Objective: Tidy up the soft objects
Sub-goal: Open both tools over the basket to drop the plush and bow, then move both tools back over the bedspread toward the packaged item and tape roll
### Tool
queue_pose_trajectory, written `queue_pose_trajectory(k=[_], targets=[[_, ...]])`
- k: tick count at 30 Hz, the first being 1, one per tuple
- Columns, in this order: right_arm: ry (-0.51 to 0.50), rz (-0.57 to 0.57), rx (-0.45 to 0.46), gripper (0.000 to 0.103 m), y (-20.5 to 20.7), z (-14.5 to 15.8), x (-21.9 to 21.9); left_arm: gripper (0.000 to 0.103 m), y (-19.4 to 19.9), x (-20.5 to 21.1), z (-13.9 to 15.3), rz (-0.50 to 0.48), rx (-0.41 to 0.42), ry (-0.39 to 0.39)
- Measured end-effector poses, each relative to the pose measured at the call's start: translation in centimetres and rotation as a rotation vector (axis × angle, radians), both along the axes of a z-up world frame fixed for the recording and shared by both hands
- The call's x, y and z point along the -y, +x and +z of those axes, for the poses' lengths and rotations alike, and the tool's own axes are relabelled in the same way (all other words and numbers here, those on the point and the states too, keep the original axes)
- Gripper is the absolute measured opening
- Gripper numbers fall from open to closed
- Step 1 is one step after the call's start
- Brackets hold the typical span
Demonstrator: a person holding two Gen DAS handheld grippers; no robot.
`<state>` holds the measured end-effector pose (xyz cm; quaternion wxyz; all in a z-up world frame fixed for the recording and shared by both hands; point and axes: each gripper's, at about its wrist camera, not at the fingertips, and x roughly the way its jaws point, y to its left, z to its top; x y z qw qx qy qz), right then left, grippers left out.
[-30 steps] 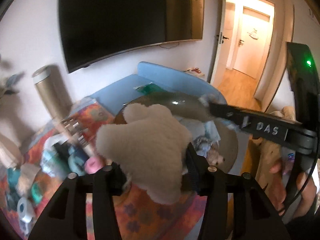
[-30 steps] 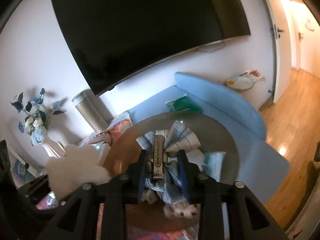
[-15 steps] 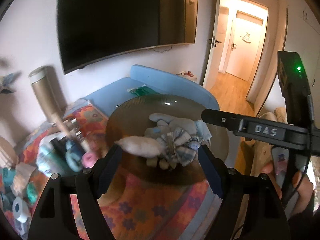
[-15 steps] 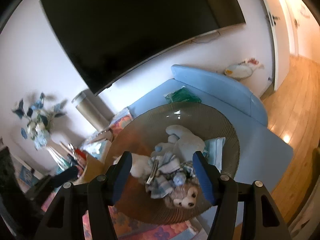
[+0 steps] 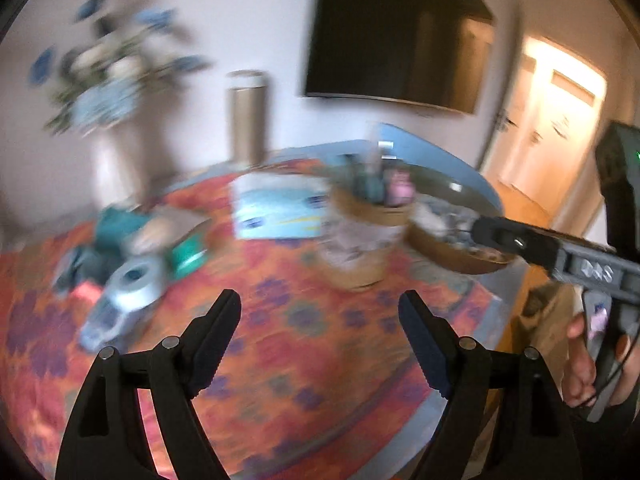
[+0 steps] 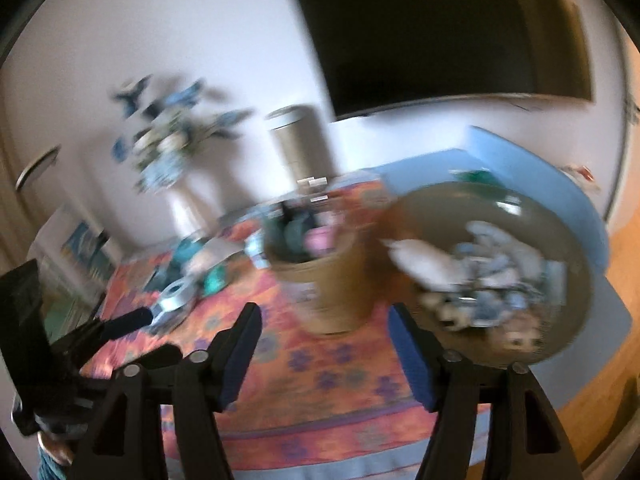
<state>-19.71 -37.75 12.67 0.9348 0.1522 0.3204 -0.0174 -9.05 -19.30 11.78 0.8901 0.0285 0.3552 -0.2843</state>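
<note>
Both views are smeared by motion. My left gripper hangs over the orange flowered tablecloth, its jaws opening with nothing between them. My right gripper is likewise opening and empty, just in front of a tan pot stuffed with rolled teal and pink soft things. To the right, the round brown bowl holds a pile of plush toys and checked cloths, with a cream plush at its left edge. More teal soft items lie at the table's left.
A silver tape roll and a pale blue packet lie on the cloth. A white vase of blue flowers, a gold cylinder and a wall TV stand behind. A hand shows at right.
The left gripper let go of the cream plush and the right let go of the checked cloth; both now lie in the bowl. Both grippers opened and swung left toward the pot and table.
</note>
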Motion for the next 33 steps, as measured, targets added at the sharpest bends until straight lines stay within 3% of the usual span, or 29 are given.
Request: queue_pose_trajectory(k=[1, 4, 7, 10, 12, 14, 19, 22, 27, 33], targets=[[-0.009, 0.020, -0.001, 0.079, 0.3, 0.0, -1.0, 0.080, 0.2, -1.2, -0.1, 0.021, -0.005, -0.008], [-0.033, 0.098, -0.005, 0.089, 1.7, 0.0, -4.7, 0.080, 0.8, -5.0, -0.8, 0.142, 0.009, 0.018], [-0.065, 0.181, -0.026, 0.089, 3.3, -0.6, -8.3, 0.080, 1.3, -8.1, -2.5, 0.319, 0.090, 0.209], [-0.088, 0.246, -0.066, 0.089, 5.5, -2.2, -11.1, 0.080, 2.3, -11.2, -4.8, 0.393, 0.071, 0.240], [-0.087, 0.274, -0.104, 0.089, 7.3, -3.7, -12.7, 0.080, 3.4, -13.7, -6.8, 0.529, 0.063, 0.348], [-0.085, 0.295, -0.144, 0.089, 9.3, -5.5, -13.9, 0.080, 4.2, -15.6, -8.0, 0.580, 0.044, 0.365], [0.013, 0.328, -0.235, 0.089, 13.3, -10.4, -15.3, 0.080, 5.3, -18.5, -9.4, 0.588, -0.034, 0.248], [0.008, 0.300, -0.206, 0.089, 13.8, -12.0, -15.7, 0.080, 5.5, -18.3, -10.1, 0.564, -0.063, 0.232], [-0.008, 0.238, -0.145, 0.090, 13.4, -11.7, -15.2, 0.080, 5.0, -17.6, -10.2, 0.541, -0.044, 0.243], [-0.015, 0.188, -0.203, 0.094, 13.6, -12.6, -14.6, 0.080, 5.0, -17.5, -10.3, 0.534, -0.044, 0.248]])
